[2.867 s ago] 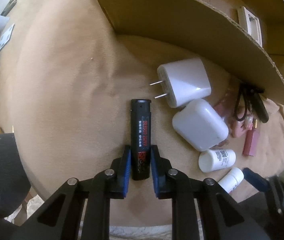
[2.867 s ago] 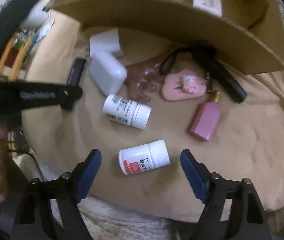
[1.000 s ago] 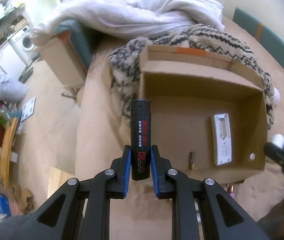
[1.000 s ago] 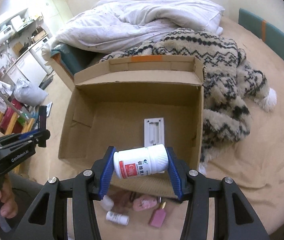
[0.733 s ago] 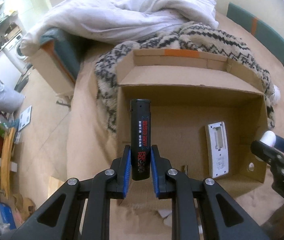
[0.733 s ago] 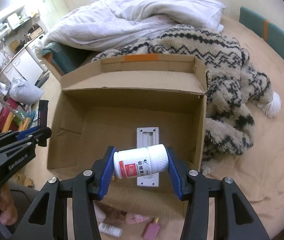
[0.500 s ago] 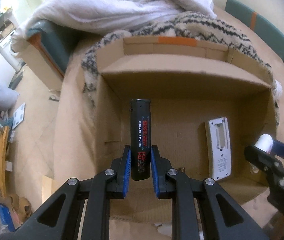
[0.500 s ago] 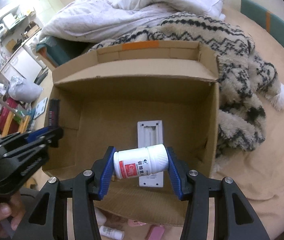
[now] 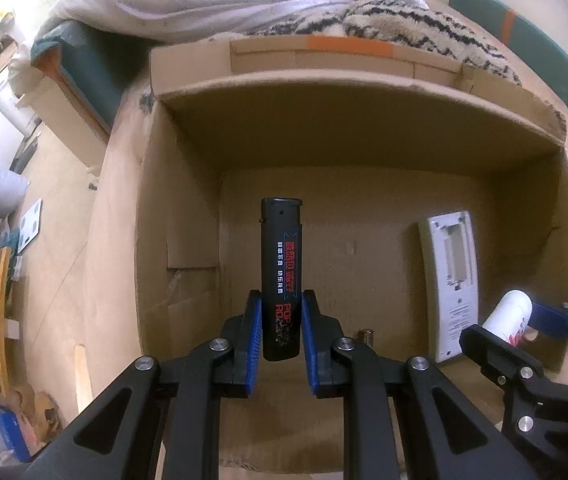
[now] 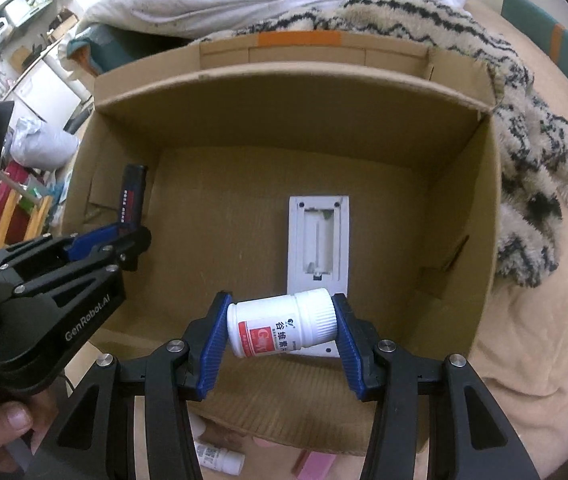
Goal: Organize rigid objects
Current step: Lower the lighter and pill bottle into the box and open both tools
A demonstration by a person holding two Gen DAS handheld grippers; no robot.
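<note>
My left gripper [image 9: 281, 334] is shut on a black lighter [image 9: 281, 268] with red lettering and holds it upright over the left half of an open cardboard box [image 9: 360, 116]. My right gripper [image 10: 281, 332] is shut on a white pill bottle [image 10: 281, 328] with a red label, held sideways over the box's [image 10: 284, 92] near right part. The lighter [image 10: 131, 194] and left gripper also show at the left of the right wrist view; the bottle [image 9: 508, 318] shows at the right of the left wrist view.
A white remote with its battery bay open [image 10: 318, 236] lies on the box floor, also seen in the left wrist view [image 9: 452, 276]. A small battery [image 9: 365, 335] lies near it. A patterned blanket [image 10: 524, 140] lies right of the box. Another pill bottle [image 10: 219, 458] and a pink item [image 10: 316, 466] lie in front.
Both grippers have moved forward and lower over the box; it now fills both views. Their grips on the lighter and the bottle are unchanged.
</note>
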